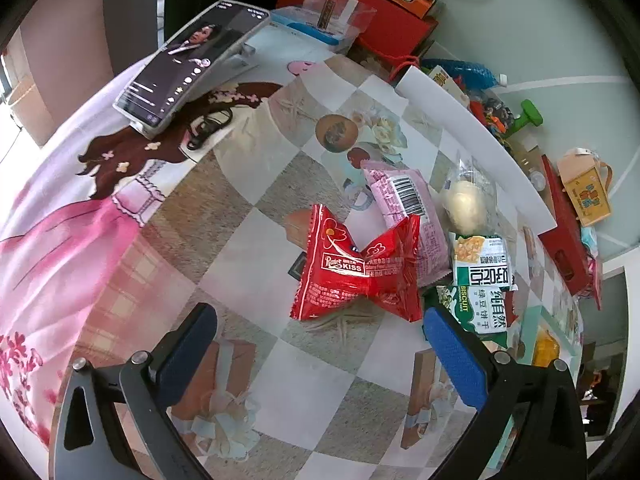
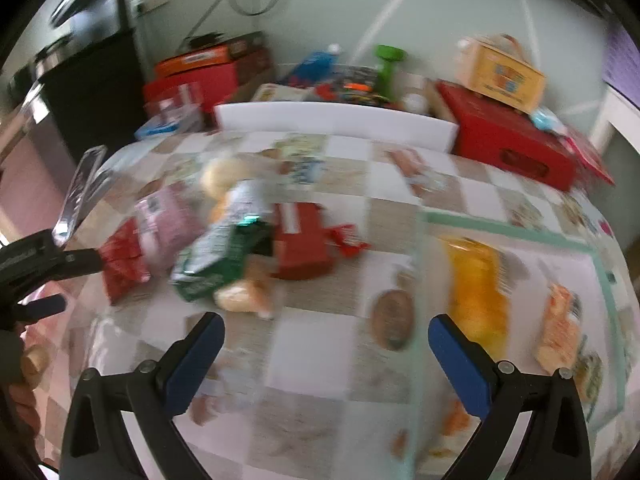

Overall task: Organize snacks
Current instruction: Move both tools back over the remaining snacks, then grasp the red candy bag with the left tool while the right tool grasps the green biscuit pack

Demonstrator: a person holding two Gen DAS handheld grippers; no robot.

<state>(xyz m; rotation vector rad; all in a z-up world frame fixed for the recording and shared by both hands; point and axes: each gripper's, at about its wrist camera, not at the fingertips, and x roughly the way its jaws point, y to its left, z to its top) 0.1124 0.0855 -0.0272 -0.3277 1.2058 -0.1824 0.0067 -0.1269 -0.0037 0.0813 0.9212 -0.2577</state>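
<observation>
Two grippers in view, both with fingers spread wide and nothing between them. We see the left gripper (image 1: 320,328) hovering over the checkered surface (image 1: 240,240), its blue-padded fingers (image 1: 456,356) just short of the snack pile. Nearest to it is a red Kiss packet (image 1: 352,276), lying crumpled ahead of the gap. A pink packet (image 1: 404,204) with a barcode lies behind it and is partly overlapped by the red one. To the right we have a clear bag holding a pale round bun (image 1: 464,204), then two green-and-white biscuit packs (image 1: 482,260), one stacked toward the camera from the other and close to the right finger. A phone (image 1: 188,64) leans on a stand at the far left, screen lit. A long white box wall (image 1: 472,128) runs along the far edge of the surface, with red boxes and clutter beyond it.

The right wrist view is motion-blurred. The right gripper (image 2: 326,340) sits over bare checkered cloth, between the pile on its left and a yellow packet (image 2: 476,292) lying just beyond its right finger. In that view the pile also shows a red box (image 2: 304,240) and a pale bun-like item (image 2: 244,296) at its near edge; details are too smeared to read. The left gripper shows at the left edge there, beside the red packet.
</observation>
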